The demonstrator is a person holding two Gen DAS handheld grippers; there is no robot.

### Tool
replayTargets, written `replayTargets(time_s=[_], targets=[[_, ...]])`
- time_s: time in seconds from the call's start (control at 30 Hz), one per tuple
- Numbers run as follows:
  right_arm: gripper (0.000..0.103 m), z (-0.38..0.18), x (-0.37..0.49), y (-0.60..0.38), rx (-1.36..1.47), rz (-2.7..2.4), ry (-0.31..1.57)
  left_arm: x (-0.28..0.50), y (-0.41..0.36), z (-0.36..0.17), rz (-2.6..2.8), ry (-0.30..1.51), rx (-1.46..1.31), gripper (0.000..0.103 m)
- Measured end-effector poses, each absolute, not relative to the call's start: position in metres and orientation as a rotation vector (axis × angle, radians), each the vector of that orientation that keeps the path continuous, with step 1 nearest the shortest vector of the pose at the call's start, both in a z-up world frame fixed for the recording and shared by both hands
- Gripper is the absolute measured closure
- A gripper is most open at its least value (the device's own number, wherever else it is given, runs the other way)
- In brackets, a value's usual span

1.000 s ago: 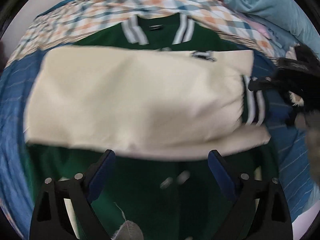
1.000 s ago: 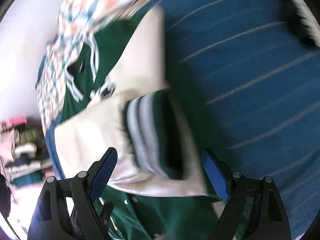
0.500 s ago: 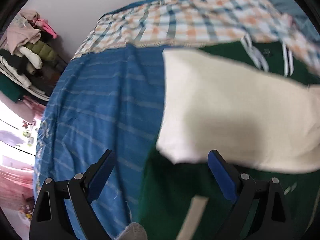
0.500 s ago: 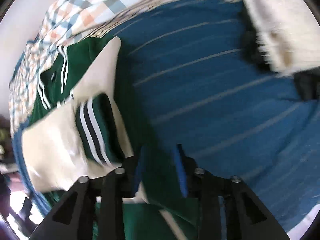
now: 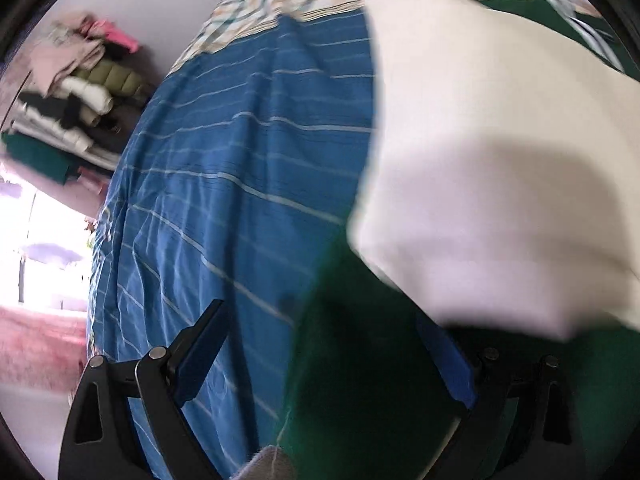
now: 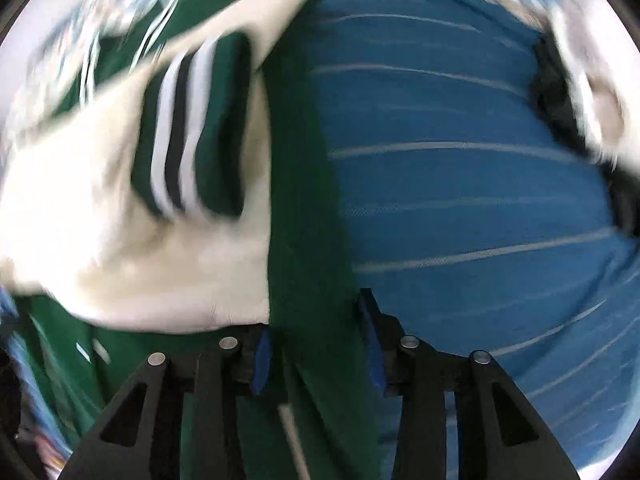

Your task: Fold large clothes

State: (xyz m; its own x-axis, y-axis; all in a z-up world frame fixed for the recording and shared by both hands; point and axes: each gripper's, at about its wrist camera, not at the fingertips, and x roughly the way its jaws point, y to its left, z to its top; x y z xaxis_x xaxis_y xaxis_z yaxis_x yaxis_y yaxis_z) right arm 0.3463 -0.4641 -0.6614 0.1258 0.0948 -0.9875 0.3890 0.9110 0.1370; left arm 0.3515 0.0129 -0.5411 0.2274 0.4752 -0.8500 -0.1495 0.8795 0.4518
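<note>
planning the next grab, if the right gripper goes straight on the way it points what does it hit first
Most likely the jacket's green edge lying between the opening jaws of the right gripper, with the blue bedsheet just beside it; blur leaves depth unclear.

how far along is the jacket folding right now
Done: the cream sleeves lie folded across the green jacket, striped cuff on top. In hand: the opening right gripper straddles the jacket's side edge; the left gripper hangs open. Left: folding the body.

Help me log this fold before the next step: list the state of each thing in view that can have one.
green jacket: spread flat on the bed, cream sleeves folded across it.
striped cuff: lying on the cream sleeve.
left gripper: open over the jacket's edge.
right gripper: jaws opening, green fabric between them.
blue bedsheet: spread, wrinkled.
</note>
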Motion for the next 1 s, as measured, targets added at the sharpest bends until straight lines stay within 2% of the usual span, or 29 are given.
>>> replayTargets(time_s=[0.03,0.1,0.17,0.43,0.6,0.77,0.83,1.0], targets=[[0.064,-0.666,0.340,-0.480,0.469,-0.269,1.426,0.357,0.019,-0.543,0.456,1.274,0.292,0.006],[0.064,-0.678,0.321,-0.521,0.658,-0.360,1.378,0.364,0.030,-0.547,0.457,1.294,0.251,0.000],[0.066,-0.688,0.310,-0.541,0.822,-0.353,1.344,0.367,0.035,-0.550,0.443,1.304,0.223,0.000],[0.063,-0.646,0.328,-0.508,0.455,-0.318,1.446,0.344,0.028,-0.528,0.399,1.296,0.229,0.000],[0.063,-0.664,0.348,-0.472,0.201,-0.260,1.490,0.351,0.016,-0.536,0.371,1.261,0.293,0.000],[0.063,-0.673,0.343,-0.516,0.506,-0.395,1.434,0.381,0.045,-0.553,0.420,1.312,0.139,0.000],[0.055,-0.673,0.341,-0.507,0.529,-0.442,1.470,0.377,0.048,-0.549,0.409,1.320,0.135,0.000],[0.052,-0.617,0.287,-0.444,0.558,-0.341,1.520,0.314,0.044,-0.510,0.373,1.336,0.222,0.000]])
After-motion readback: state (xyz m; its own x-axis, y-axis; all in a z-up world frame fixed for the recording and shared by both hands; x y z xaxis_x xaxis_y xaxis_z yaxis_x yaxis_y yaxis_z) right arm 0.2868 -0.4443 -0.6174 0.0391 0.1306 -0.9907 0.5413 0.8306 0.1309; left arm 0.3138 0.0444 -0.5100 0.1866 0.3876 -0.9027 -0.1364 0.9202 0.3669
